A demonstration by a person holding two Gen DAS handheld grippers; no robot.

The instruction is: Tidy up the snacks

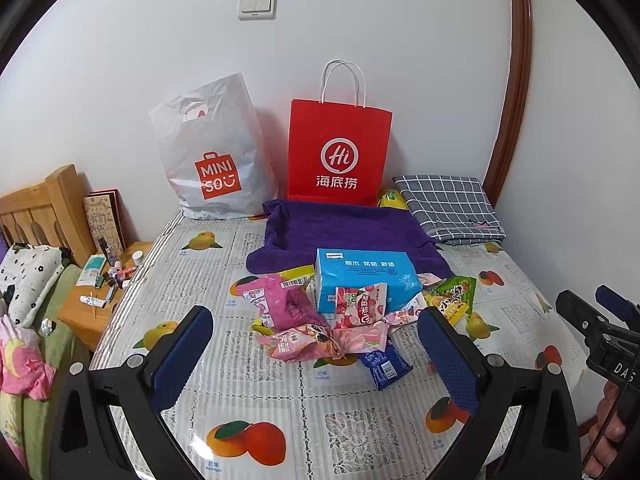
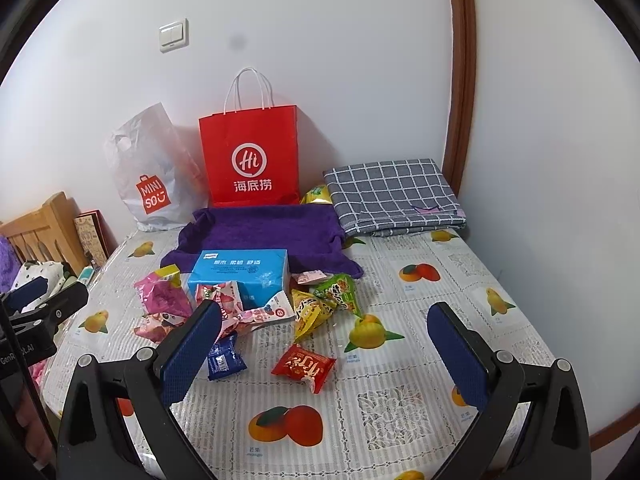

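Peeking behind red bag [image 2: 250,156]: yellow packet [image 2: 316,196].

Pink, green and yellow snack packets [image 1: 320,320] lie heaped before the blue tissue pack [image 1: 364,280]; a red packet [image 2: 304,366] lies apart.

Even, soft indoor light; faint shadows. Mild glare on glossy tablecloth [image 2: 400,360] ahead. Sharp centre; strong fisheye bending, dark vignette at edges.

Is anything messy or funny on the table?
Yes. The snack packets lie jumbled in a heap against the blue tissue pack, some crumpled. A red packet sits apart from the pile, nearer the front. The purple towel behind is rumpled.
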